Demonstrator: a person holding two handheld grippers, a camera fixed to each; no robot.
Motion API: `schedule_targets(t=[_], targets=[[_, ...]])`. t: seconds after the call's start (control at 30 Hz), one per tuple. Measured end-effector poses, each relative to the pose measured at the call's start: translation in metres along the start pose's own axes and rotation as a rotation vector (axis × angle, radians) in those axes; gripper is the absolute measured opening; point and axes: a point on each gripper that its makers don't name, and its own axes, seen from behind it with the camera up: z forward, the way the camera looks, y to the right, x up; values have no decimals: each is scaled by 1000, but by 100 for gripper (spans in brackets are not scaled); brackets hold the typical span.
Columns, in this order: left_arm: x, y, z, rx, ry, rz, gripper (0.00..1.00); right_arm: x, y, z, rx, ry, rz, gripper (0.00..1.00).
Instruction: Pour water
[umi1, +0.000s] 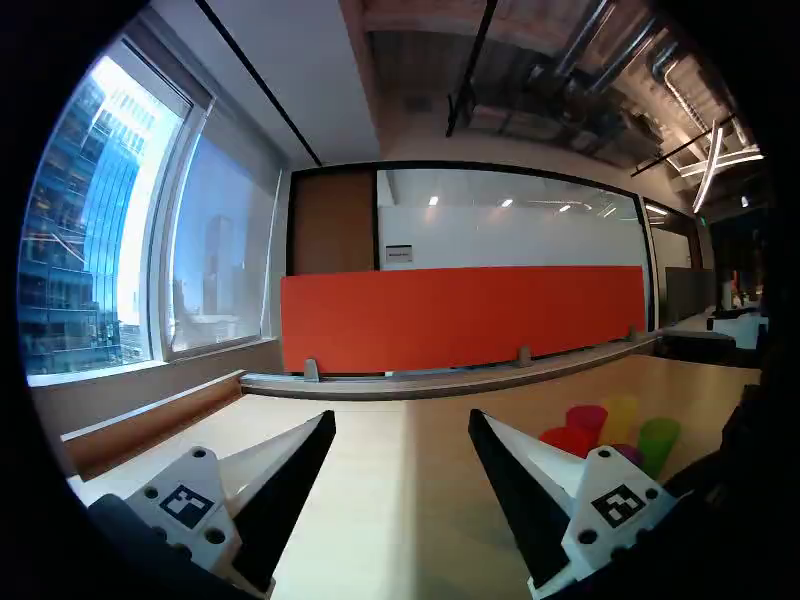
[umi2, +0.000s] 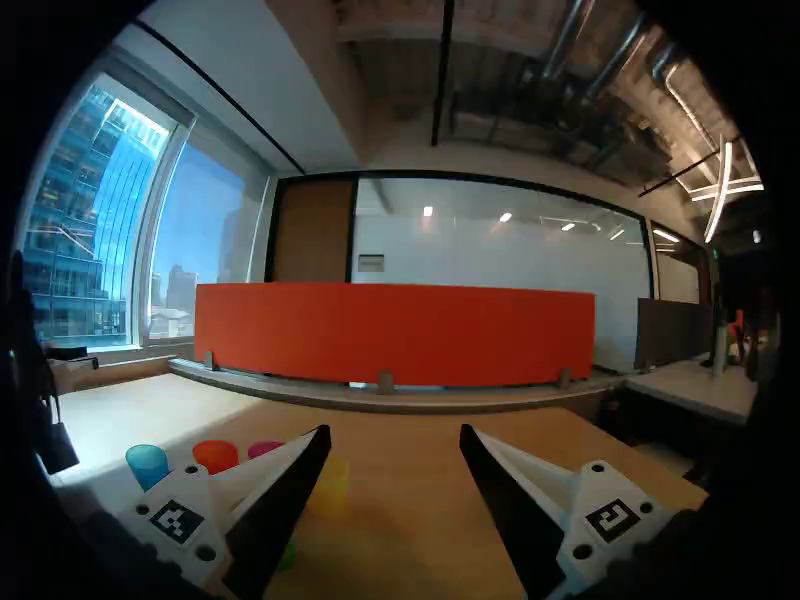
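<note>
Your left tool (umi1: 400, 418) sits wide open over the wooden table (umi1: 400, 545), fingers spread well apart with nothing between them. Look to the lower right of the left gripper view and there's your cluster of plastic cups, standing upright on the table just past the right-hand finger. The red cup (umi1: 566, 440) is closest to that finger, with the magenta cup (umi1: 586, 414) right behind it. The yellow cup (umi1: 621, 412) is beside that, and the green cup (umi1: 659, 440) is on the outer edge. A purple cup (umi1: 629, 452) peeks out low among them, mostly hidden.

Now your right tool (umi2: 393, 432): it's wide open too, gripping nothing and pointing out across the same table. In the right gripper view the cups sit at the lower left, by the left-hand finger. The blue cup (umi2: 147, 465) is farthest left, then the red cup, then the magenta cup tucked against the finger's edge. The yellow cup shows just inside that finger, and a sliver of the green cup sits lower down near the bottom.

Straight ahead in both views, an orange divider panel (umi1: 460, 318) runs along the far edge of the table, with tall windows (umi1: 90, 230) filling the left side.
</note>
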Motion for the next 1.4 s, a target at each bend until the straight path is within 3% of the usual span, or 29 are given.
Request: schedule_targets(t=[0.23, 0.6, 1.4], targets=[[-14, -4, 9, 10, 0, -1, 99, -15, -8, 4, 7, -39, 3, 100], [-37, -22, 20, 29, -14, -27, 99, -27, -13, 10, 3, -75, -3, 100], [-61, -25, 31, 25, -41, -42, 99, -25, -15, 10, -5, -80, -19, 100]])
